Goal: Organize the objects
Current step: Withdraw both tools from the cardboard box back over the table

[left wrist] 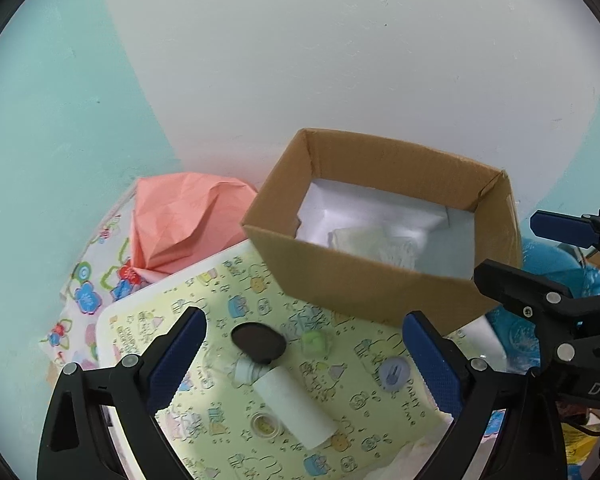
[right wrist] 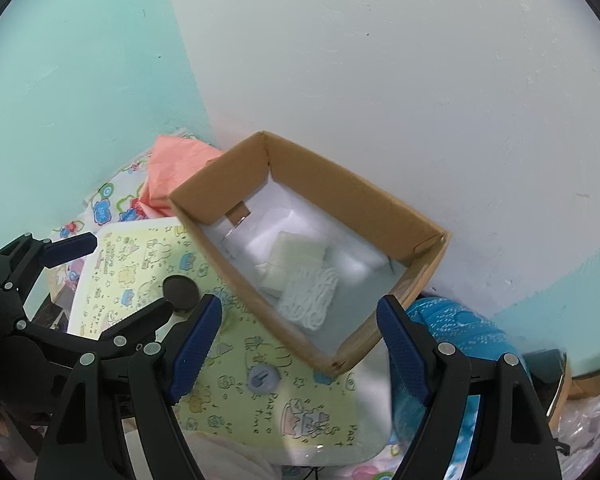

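An open cardboard box (left wrist: pixel 380 292) stands on a yellow patterned tray (left wrist: pixel 204 292); it holds folded pale cloths (left wrist: pixel 374 246). On the tray lie a white tube (left wrist: pixel 296 410) with its black cap (left wrist: pixel 259 342), a small green piece (left wrist: pixel 315 342), a blue button (left wrist: pixel 394 374) and a small clear jar (left wrist: pixel 265 426). My left gripper (left wrist: pixel 304 344) is open above the tube and cap. My right gripper (right wrist: pixel 300 344) is open and empty over the box's near corner (right wrist: pixel 332 360); it also shows in the left wrist view (left wrist: pixel 520 248). The box (right wrist: pixel 204 232), cloths (right wrist: pixel 300 272), cap (right wrist: pixel 181 292) and button (right wrist: pixel 263 378) show in the right view.
A crumpled pink paper (left wrist: pixel 184 220) lies behind the tray on a flowered cloth (left wrist: pixel 88 292). A blue patterned object (right wrist: pixel 460 332) sits right of the box. White and turquoise walls stand close behind. The left gripper shows at the left in the right view (right wrist: pixel 112 276).
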`<state>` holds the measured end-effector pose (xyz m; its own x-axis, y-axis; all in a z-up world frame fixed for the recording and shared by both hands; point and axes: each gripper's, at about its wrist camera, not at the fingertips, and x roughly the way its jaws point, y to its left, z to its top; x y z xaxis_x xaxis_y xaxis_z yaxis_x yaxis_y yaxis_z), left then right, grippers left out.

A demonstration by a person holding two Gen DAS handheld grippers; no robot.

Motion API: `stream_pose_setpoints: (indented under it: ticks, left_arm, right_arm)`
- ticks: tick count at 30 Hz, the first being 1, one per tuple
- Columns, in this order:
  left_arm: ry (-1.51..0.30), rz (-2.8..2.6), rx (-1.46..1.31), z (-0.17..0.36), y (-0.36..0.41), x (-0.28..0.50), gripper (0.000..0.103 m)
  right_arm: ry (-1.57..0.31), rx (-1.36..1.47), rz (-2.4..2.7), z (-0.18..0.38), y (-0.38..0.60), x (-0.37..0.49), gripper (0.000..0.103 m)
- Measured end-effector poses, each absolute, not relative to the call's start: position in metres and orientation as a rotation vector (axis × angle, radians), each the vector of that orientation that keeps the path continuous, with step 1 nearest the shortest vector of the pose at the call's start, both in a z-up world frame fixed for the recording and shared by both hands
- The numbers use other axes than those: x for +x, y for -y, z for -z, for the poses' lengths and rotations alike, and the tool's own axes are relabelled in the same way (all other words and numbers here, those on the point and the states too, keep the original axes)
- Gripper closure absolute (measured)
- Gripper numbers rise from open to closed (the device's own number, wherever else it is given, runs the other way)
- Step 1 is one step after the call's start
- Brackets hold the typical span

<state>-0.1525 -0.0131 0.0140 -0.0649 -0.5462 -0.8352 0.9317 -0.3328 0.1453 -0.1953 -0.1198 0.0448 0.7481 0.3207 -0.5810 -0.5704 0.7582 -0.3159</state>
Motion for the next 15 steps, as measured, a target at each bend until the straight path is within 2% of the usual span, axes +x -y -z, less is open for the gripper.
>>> stream_pose_setpoints:
  ticks: [15]
  left_arm:
    - [-0.554, 1.644, 0.970, -0.021, -0.017, -0.117, 0.004]
  right_arm:
    - [-0.453, -0.558, -0.574, -0.028, 0.102, -0.238, 0.021]
